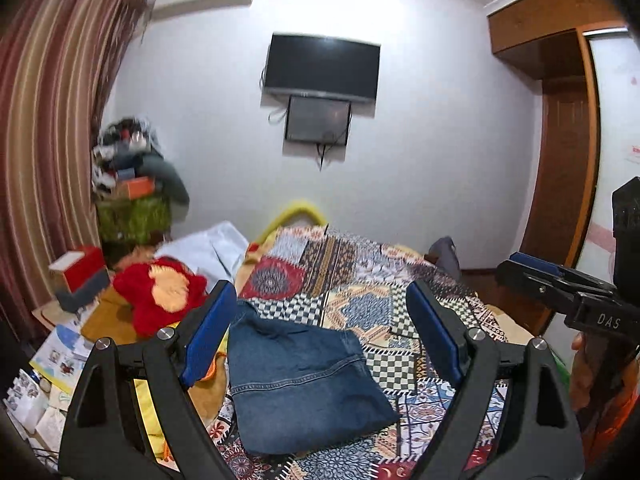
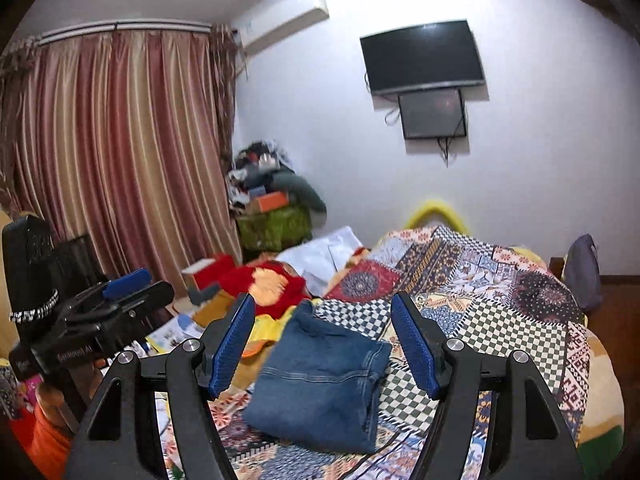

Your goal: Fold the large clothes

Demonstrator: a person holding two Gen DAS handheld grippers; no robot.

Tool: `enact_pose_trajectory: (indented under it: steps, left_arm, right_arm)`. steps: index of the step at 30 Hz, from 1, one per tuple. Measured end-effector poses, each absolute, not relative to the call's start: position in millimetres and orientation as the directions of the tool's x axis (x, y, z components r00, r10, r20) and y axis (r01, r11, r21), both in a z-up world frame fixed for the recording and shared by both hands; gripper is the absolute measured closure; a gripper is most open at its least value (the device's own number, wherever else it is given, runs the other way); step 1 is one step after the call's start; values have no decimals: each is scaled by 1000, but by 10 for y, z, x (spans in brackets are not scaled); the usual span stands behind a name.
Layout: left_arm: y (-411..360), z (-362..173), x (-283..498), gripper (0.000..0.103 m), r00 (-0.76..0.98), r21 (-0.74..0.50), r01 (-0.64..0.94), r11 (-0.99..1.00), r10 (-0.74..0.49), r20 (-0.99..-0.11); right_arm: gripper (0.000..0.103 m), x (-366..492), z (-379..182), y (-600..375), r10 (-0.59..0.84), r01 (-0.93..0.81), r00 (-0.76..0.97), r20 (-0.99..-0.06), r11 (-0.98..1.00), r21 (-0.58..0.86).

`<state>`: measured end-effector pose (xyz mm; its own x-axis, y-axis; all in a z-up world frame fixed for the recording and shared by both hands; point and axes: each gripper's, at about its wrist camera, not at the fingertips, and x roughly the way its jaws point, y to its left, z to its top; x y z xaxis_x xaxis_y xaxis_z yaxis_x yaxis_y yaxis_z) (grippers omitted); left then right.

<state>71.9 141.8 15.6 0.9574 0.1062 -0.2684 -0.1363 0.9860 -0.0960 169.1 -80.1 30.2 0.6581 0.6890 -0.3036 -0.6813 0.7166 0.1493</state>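
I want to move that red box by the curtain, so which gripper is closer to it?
Left. The left gripper hangs above the folded jeans, on the side towards the red box. The right gripper is further from it, beyond the left one. Both are open and empty.

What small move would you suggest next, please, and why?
Probably withdraw both hands: the folded blue denim jeans already lie compact on the patchwork bedspread, and the left gripper and right gripper hang open above, touching nothing.

Folded jeans point(image 1: 304, 380) on the bedspread point(image 1: 400, 280) — cushion point(image 1: 160, 292) left, television point(image 1: 322, 66) behind.
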Motion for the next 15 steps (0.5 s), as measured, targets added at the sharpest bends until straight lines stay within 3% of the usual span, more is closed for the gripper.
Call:
enact_pose_trajectory:
  steps: [7, 9, 15]
  left_arm:
    - [1076, 239, 290, 14, 965, -44, -197, 979, 186, -187]
    - [1049, 241, 241, 6, 963, -42, -215, 976, 204, -178]
    - [1026, 201, 166, 0, 955, -41, -245, 969, 234, -180]
  right_arm:
    - [33, 1169, 387, -962, 658, -658, 709, -256, 747, 95]
    - [19, 1085, 380, -970, 641, -645, 723, -259, 760, 82]
    - [3, 952, 367, -996, 597, -602, 760, -256, 796, 65]
